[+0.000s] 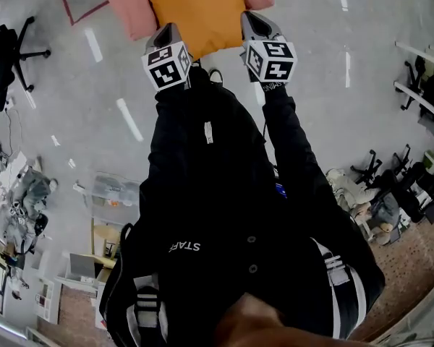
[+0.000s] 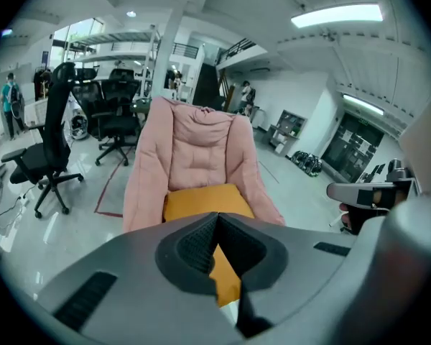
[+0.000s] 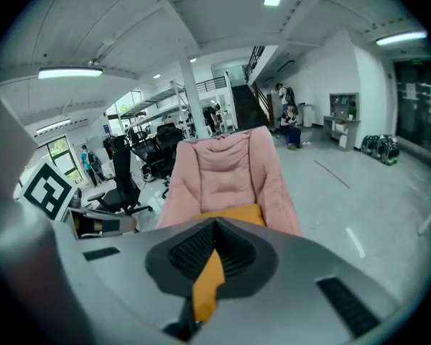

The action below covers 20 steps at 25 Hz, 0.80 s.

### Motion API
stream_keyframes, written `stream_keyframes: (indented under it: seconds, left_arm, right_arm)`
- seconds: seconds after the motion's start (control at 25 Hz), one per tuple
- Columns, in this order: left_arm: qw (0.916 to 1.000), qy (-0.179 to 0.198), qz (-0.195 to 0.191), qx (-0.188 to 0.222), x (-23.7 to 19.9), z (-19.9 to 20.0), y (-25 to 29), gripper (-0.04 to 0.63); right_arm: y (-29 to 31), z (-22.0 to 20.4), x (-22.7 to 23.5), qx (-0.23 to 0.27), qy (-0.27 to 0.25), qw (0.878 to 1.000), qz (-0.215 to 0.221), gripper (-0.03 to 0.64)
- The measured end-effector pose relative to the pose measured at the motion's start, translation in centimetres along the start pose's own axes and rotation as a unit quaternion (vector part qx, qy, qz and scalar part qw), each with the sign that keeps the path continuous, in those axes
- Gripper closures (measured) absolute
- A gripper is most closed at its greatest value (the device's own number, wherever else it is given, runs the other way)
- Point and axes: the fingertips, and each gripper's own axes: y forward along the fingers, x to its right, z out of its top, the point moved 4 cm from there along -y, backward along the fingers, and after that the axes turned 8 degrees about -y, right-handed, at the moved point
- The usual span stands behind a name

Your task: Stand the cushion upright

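Left gripper (image 1: pixel 166 36) and right gripper (image 1: pixel 254 22) are each clamped on a near corner of the cushion (image 1: pixel 195 9). It stretches away at 12 o'clock, equally near both, its held edge running 9 to 3. It is orange and plump, lying on the pink chair (image 1: pixel 126 6) seat.

I'm counting one orange cushion (image 1: pixel 194 13), one pink chair (image 1: pixel 126 6), two grippers: left gripper (image 1: pixel 171 31), right gripper (image 1: pixel 254 19).
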Motion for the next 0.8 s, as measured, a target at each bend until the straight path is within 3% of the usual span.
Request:
stream_keyframes:
  seconds: [0.2,0.36,0.8]
  left_arm:
    - [0.9984,-0.002,0.019,-0.053,-2.1,-2.9,7.8,0.592]
    - [0.9956,-0.019,0.033,-0.085,-5.1,-5.9,13.1,0.592]
    - [0.9918,-0.025,0.048,-0.116,-8.7,-6.6,20.7,0.583]
  right_arm:
    - [7.1,-4.2,2.4,-0.074,0.029,0.997,0.013,0.603]
    - [12.7,-7.9,3.7,-0.109,0.014,0.994,0.006,0.601]
    - [20.9,-12.1,6.7,-0.167,0.007,0.986,0.017,0.596]
